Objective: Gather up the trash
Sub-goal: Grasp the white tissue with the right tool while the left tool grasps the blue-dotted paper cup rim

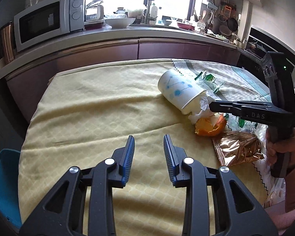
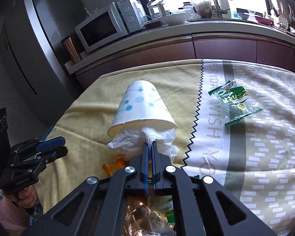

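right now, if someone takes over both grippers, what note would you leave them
Right gripper: shut on the tissue sticking out of the tipped paper cup.
Left gripper: open, empty, over bare yellow cloth.
On the table: orange peel and gold wrapper beside the cup, green wrapper further off on the patterned cloth.
Done: only the tissue is gripped.
Left: cup, peel and both wrappers still to gather. No bin is in view.

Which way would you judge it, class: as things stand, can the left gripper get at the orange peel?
Probably yes. The left gripper is open and empty over bare yellow cloth, and nothing lies between it and the peel. The right gripper, shut on the tissue, sits close above the peel, so they may crowd.
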Tool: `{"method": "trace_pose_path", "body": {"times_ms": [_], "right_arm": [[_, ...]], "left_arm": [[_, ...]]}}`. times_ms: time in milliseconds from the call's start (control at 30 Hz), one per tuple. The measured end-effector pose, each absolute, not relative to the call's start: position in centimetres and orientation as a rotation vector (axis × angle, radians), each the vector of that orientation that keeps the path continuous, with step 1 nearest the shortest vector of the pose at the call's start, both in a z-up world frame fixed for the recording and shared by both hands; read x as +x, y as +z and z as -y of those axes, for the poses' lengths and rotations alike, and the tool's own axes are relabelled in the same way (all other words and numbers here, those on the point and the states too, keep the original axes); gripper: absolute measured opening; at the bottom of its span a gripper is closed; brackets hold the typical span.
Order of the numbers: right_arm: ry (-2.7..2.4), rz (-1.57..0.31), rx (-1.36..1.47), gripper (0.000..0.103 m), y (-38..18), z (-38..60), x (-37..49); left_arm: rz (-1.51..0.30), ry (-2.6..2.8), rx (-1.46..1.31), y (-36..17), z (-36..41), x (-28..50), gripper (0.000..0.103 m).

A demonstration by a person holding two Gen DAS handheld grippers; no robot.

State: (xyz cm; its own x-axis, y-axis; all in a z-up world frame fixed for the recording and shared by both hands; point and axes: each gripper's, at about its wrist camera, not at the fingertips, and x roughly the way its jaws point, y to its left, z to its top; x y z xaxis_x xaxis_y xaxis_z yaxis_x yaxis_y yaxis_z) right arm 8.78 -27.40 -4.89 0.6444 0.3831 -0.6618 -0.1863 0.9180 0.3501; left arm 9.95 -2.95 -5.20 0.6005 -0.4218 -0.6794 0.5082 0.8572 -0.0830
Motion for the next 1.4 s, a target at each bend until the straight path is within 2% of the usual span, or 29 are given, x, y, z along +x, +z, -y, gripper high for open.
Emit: {"method": "trace_pose_path", "body": {"times_ms": [767, 1167, 1400], "right_arm": [[0.332, -0.661, 0.461, 0.002, -2.6, 33.7, 4.4], [0.353, -0.652, 0.496, 0.002, -2.9, 34.2, 4.5], [0.365, -0.641, 0.501, 0.002, -2.6, 34.1, 4.4]], "left_arm": [[-0.782, -0.611, 0.207, -5.9, 13.4, 13.3, 0.035], [-0.809, -0.567, 0.145, -6.5, 12.4, 15.0, 0.008], [-0.795, -0.555, 0.123, -6.0, 10.9, 14.4, 0.007]]}}
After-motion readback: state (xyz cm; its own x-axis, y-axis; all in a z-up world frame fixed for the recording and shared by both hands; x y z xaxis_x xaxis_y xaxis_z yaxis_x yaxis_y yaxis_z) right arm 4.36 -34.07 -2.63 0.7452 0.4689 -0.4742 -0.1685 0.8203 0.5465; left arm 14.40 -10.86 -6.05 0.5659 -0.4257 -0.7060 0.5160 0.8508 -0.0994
